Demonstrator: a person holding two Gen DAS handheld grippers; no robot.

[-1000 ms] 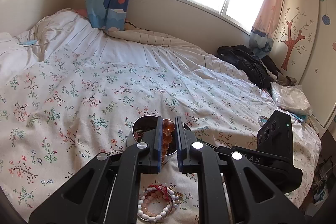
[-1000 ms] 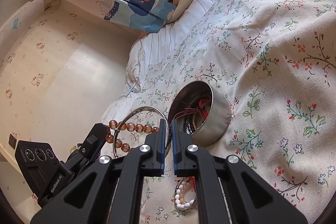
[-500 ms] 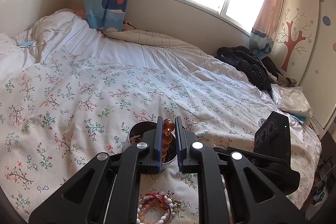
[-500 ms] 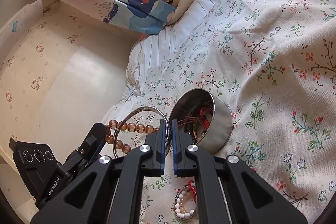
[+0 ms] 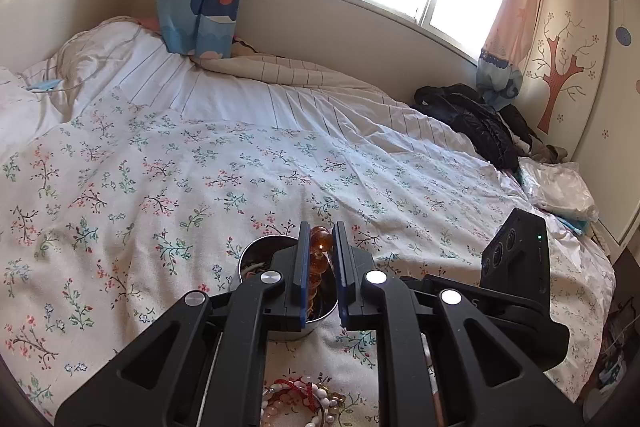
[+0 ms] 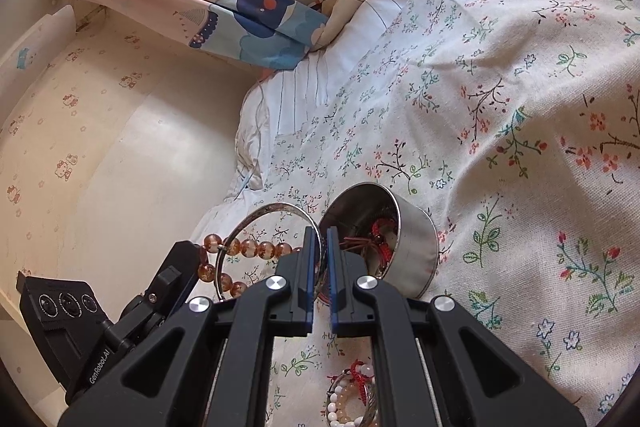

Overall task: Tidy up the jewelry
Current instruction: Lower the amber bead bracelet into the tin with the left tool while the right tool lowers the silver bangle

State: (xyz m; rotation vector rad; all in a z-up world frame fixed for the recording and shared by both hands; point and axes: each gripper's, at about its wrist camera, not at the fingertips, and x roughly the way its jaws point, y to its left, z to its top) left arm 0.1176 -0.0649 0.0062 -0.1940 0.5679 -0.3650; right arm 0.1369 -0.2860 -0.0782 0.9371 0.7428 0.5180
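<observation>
Above the steel tin (image 6: 404, 247), left gripper (image 5: 320, 247) clenched the amber bead bracelet (image 6: 240, 255), right gripper (image 6: 319, 239) pinched the silver bangle (image 6: 256, 219); untangling before dropping looked sensible.

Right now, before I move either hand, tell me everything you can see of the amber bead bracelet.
The amber bead bracelet is a loop of round, translucent orange-brown beads that look like glass or resin. The left gripper is shut on one side, beads showing between its fingers. In the right wrist view the loop hangs in the air, threaded through the silver bangle, just left of the steel tin. Whether it touches the tin cannot be told.
</observation>
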